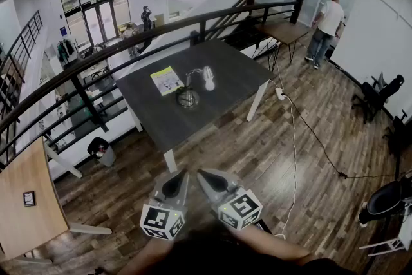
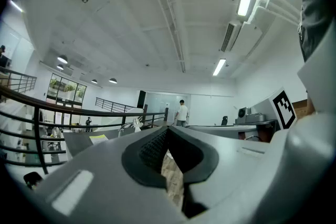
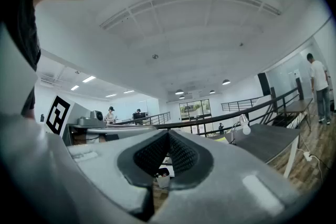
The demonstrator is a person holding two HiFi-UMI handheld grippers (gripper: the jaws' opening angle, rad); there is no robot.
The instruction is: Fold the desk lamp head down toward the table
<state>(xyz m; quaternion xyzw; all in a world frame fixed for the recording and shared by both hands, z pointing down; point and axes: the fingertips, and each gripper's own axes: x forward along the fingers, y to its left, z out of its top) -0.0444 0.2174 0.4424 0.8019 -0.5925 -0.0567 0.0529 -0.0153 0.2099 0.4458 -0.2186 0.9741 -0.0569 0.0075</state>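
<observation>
The desk lamp stands on the dark grey table (image 1: 225,64) well ahead of me. It has a round dark base (image 1: 187,98), a thin curved arm and a white head (image 1: 208,78) raised above the tabletop. In the left gripper view the lamp (image 2: 134,124) shows small and far off, and in the right gripper view its head (image 3: 243,124) rises over the table. Both grippers are held low, close to my body and far from the lamp. My left gripper (image 1: 183,172) (image 2: 167,129) is shut with nothing in it. My right gripper (image 1: 201,172) (image 3: 168,133) is likewise shut and empty.
A yellow sheet (image 1: 167,80) lies on the table beside the lamp. A black railing (image 1: 129,43) runs behind the table. A white cable (image 1: 293,138) trails over the wooden floor. Office chairs (image 1: 376,97) stand at the right, and a person (image 1: 327,24) stands by a far table (image 1: 284,31).
</observation>
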